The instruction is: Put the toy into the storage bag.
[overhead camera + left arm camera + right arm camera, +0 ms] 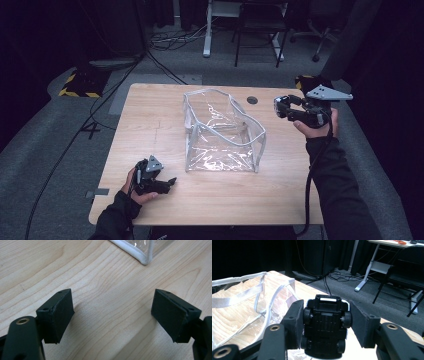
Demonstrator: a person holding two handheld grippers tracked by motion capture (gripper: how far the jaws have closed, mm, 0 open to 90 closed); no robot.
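A clear plastic pouch with white fabric trim point(222, 132) is seen standing open-topped at the middle of the light wooden table point(150, 115). The right gripper point(286, 106) is held above the table's far right corner, beside the pouch's far end; in the right gripper view its jaws are seen clamped on a small toy car with a black underside and black wheels point(326, 326), gripped across its sides with the chassis turned toward the camera. The left gripper point(112, 315) is held low near the table's near left corner, with its jaws wide apart and nothing between them, and the pouch's near corner trim point(140, 256) is seen just ahead of it. A drop into the pouch seems the likely intent. The soft, unsupported walls could be pushed in by the car, so that the opening is missed, or the light pouch could be tipped or slid.
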